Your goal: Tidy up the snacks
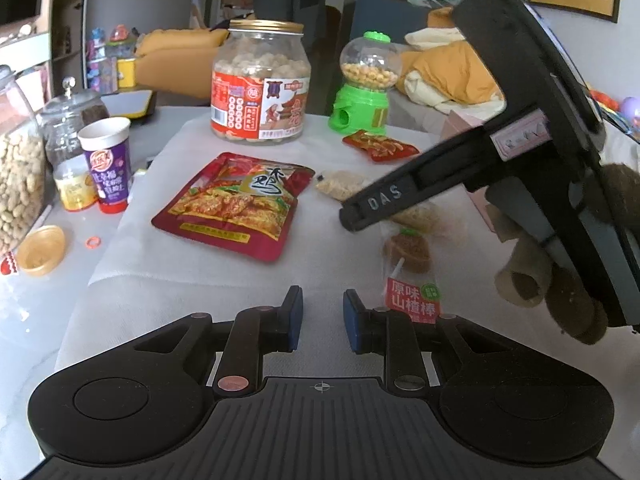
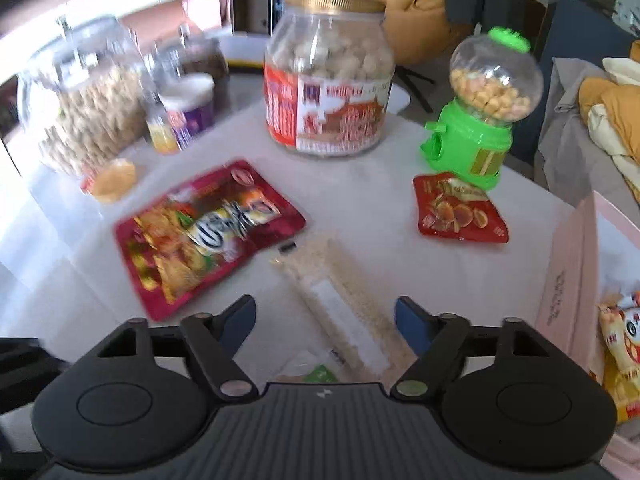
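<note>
A big red snack pouch (image 1: 236, 204) (image 2: 200, 232) lies on the white cloth. A clear pack of pale rice bars (image 2: 340, 296) (image 1: 344, 184) lies right of it. A small red packet (image 1: 380, 145) (image 2: 460, 210) lies by the green candy dispenser (image 1: 366, 88) (image 2: 480, 116). A hawthorn stick pack (image 1: 412, 268) lies near my left gripper (image 1: 322, 320), which is open and empty. My right gripper (image 2: 325, 324) is open wide, its jaws either side of the rice bar pack, above it. It shows in the left wrist view (image 1: 480, 152).
A big jar of puffed balls (image 1: 260, 84) (image 2: 330, 76) stands at the back. A peanut jar (image 1: 16, 184), a purple cup (image 1: 107, 164), a small yellow jar (image 1: 76, 188) and a gold lid (image 1: 40, 250) sit at left. A pink box (image 2: 576, 280) holding a yellow packet (image 2: 620, 352) is at right.
</note>
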`<state>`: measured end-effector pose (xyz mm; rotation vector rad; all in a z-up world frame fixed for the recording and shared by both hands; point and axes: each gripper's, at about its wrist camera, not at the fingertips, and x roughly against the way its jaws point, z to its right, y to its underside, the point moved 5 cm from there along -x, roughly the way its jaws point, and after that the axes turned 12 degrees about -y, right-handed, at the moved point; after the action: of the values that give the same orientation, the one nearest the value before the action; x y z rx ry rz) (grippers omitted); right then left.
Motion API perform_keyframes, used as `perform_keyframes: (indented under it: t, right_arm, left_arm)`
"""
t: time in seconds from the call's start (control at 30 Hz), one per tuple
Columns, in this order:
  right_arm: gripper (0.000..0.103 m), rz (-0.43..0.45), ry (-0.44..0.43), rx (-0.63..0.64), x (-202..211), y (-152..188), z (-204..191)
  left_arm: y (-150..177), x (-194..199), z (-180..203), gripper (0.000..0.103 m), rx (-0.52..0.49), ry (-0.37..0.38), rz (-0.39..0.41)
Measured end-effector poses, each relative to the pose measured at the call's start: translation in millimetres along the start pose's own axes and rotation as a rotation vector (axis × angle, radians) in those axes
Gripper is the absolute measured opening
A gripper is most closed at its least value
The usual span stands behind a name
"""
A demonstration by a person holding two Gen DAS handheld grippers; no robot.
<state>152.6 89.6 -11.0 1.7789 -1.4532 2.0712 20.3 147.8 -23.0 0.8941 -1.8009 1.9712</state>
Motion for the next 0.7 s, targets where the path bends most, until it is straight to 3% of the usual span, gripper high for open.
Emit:
perform_keyframes:
  t: [0.03,0.1,0.17,0.43,0.53,0.7]
  right_arm:
    - [0.059,-0.01,0.018,0.009,-2.1,2.4,0.5]
    - [0.036,0.004,0.037,0.03,6.2,7.1,-0.5]
    - [0.029,0.011,0.048,0.041,18.1,15.8,-1.5]
    - [0.028,0.013,0.002,0.002,65.4,72.7,1.0]
    - [0.028,0.037,0.008,-0.039,84.1,96.5,8.0]
    - [0.029,0.093,0.079,-0.094,105.9,131.7,21.1]
  left_arm:
    - [0.5,-0.1,-0.4,0.026,0.001,0.003,0.003]
    - [0.7,-0.2,-1.3,0.026,0.006,0.007,0.006]
    - [0.9,0.1,-2.9,0.026,0.013,0.014,0.005]
    - [-3.2,12.5,-8.8,0.027,0.067,0.115,0.02]
    - [-7.4,18.8,11.7,0.027,-0.029,0.182,0.018]
    - [-16.0,9.4,50.2,0.027,-0.214,0.122,0.004]
